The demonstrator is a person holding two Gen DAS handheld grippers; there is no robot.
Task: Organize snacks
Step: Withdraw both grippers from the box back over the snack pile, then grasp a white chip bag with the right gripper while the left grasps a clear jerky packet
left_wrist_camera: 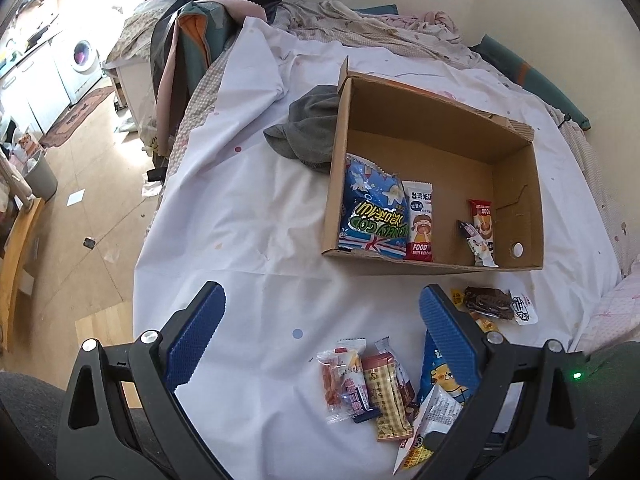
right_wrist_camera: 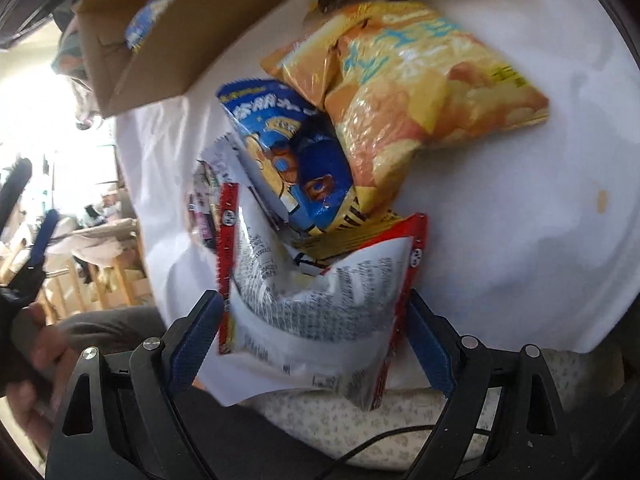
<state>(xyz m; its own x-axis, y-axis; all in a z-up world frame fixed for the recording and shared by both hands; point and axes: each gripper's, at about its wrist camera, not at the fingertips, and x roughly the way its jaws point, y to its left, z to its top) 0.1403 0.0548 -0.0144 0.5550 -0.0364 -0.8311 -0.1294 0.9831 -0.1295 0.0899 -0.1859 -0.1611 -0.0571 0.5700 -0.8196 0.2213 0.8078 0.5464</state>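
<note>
Snacks lie just beside the cardboard box; my left gripper hangs wide open, empty. Only my right view shows the right gripper touching both edges of a white packet; grip unclear.

Matt brown corrugated cardboard box; smooth white cloth bedsheet; glossy crinkled orange plastic chip bag; textured blue rubber-like pads on matt black plastic fingers.

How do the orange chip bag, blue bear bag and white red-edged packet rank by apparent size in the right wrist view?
1. Orange chip bag
2. White red-edged packet, though nearness to the camera inflates it
3. Blue bear bag, partly overlapped
</note>
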